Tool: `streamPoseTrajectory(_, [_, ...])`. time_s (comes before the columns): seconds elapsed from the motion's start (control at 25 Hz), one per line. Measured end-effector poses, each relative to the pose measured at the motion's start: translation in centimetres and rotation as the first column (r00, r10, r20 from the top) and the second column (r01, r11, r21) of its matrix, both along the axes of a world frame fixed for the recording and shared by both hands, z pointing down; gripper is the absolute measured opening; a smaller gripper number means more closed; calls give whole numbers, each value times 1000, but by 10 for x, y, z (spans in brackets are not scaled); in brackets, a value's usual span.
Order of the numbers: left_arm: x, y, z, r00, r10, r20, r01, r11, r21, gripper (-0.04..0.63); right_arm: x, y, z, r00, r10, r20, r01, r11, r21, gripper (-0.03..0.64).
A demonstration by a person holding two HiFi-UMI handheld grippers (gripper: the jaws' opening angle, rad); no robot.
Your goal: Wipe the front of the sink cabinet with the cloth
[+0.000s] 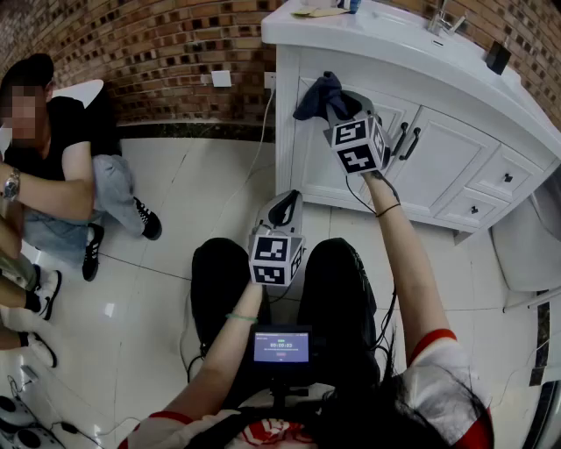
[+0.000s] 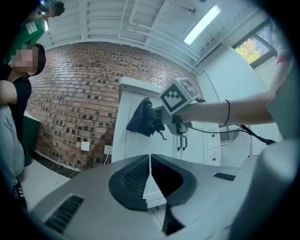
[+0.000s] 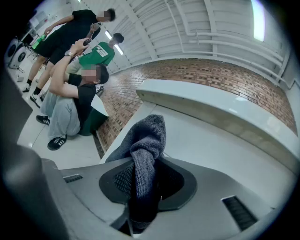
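Pinching the dark cloth (image 3: 146, 140) between its jaws, the right claw (image 1: 344, 107) is raised to the upper left part of the sink cabinet (image 1: 443, 153). The cloth seems to lie against the white front there, just under the edge of the tabletop (image 1: 386, 39). The left claw (image 2: 150, 180) has its jaws pressed together with nothing between them. It hangs low in front of the person's knees and points toward the cabinet.

I judge that the wiping is near its beginning corner and most of the front is not yet covered.

Some things could go wrong from here. The cloth is caught only by a narrow fold, and the larger part is bunched loose beyond the jaws, so a strong stroke may pull it out. If the bunch folds aside, the hard tips of the claw may scrape the painted door. The dark door handles (image 1: 405, 140) stand out to the right of the cloth and may catch it during a sideways stroke. The cable hanging from the right claw may also hook on them.

The doors and the drawers (image 1: 491, 188) are all shut, so their contents cannot be seen. Of the sink itself, only the tap (image 1: 445, 23) shows, and I cannot tell what is in the basin.
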State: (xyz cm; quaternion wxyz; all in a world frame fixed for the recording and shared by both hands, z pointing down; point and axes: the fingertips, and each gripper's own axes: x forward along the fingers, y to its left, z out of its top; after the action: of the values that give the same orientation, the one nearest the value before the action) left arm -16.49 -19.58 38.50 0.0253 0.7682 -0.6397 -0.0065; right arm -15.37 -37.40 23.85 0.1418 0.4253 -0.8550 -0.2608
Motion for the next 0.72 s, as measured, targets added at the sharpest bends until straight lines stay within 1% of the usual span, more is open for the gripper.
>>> streamPoseTrajectory(0.2, [-9, -2, -6, 1000, -2, 10, 2, 1000, 7, 44, -9, -6, 34, 999, -2, -36, 0, 998, -61, 109])
streamPoseTrajectory(0.36, [-17, 1, -2, 1000, -14, 3, 14, 1000, 10, 44, -13, -6, 80, 999, -12, -53, 4, 990, -144, 109])
streamPoseTrajectory(0.56, [-24, 4, 0, 1000, -21, -8, 21, 1000, 1, 44, -16, -10, 153, 994, -21, -105, -7, 965, -263, 109])
streamPoseTrajectory(0.72, [-30, 5, 0, 1000, -23, -13, 23, 1000, -1, 44, -17, -11, 211, 988, -17, -153, -38, 936, -350, 109])
